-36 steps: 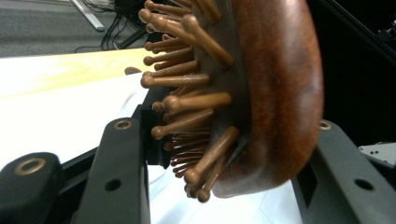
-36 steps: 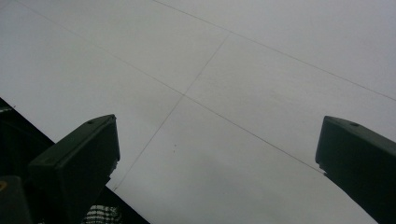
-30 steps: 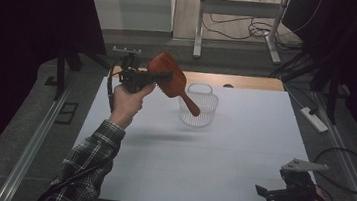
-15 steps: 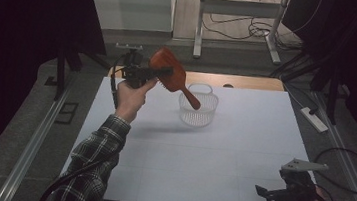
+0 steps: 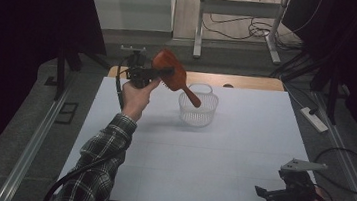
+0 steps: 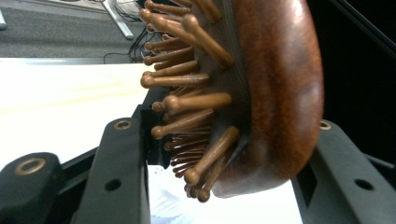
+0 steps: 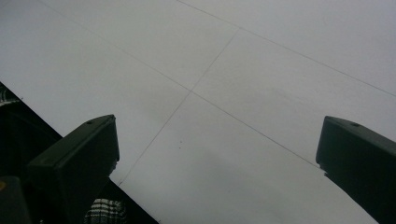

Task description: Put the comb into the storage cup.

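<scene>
1. The left gripper point(image 5: 165, 72) clamped the reddish-brown wooden paddle hairbrush point(image 5: 172, 73) by its head; over the last second it had carried it higher and nearer the clear mesh plastic basket point(image 5: 197, 106).
2. The handle tip now hung over the basket's rim, so dropping it in looked likely next.
3. The right gripper point(image 5: 263, 194) rested wide and empty near the white table point(image 5: 220, 160) edge.

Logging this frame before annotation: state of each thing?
Hairbrush: held off the table by its head, handle pointing down toward the basket.
Basket: upright on the table, looks empty.
Left gripper: shut on the hairbrush.
Right gripper: open, holding nothing.
</scene>
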{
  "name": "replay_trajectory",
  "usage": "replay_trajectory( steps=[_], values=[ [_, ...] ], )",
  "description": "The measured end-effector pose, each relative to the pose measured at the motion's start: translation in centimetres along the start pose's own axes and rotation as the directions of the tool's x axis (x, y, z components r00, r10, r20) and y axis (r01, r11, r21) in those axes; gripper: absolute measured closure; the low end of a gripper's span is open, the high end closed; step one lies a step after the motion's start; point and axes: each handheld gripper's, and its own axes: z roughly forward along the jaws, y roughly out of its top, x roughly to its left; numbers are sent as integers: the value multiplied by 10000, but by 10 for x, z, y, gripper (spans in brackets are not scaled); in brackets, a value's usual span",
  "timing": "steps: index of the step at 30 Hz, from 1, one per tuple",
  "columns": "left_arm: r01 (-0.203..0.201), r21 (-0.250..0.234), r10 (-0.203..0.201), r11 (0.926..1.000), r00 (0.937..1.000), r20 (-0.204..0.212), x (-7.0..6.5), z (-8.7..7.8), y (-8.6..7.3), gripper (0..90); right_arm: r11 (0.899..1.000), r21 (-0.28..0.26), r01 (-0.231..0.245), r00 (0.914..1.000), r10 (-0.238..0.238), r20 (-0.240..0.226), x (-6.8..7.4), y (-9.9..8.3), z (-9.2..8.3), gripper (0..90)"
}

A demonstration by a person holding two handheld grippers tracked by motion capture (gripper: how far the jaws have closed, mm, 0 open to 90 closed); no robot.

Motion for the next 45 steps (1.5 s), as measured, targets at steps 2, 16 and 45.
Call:
replay_trajectory(
  steps=[2, 16, 45],
  values=[
    [59, -71, -59, 10000, 10000, -44, 1, 3, -3, 539, 10000, 10, -11, 10000, 11, -3, 0, 0, 0, 0],
    [388, -173, -390, 9991, 9992, -88, 6, 22, -19, 539, 10000, 46, 62, 10000, -62, -27, 0, 0, 0, 0],
    [406, 7, -405, 9992, 9982, -439, 6, 48, -42, 536, 9998, 153, 87, 9999, -86, -66, 0, 0, 1, 4]
  ],
)
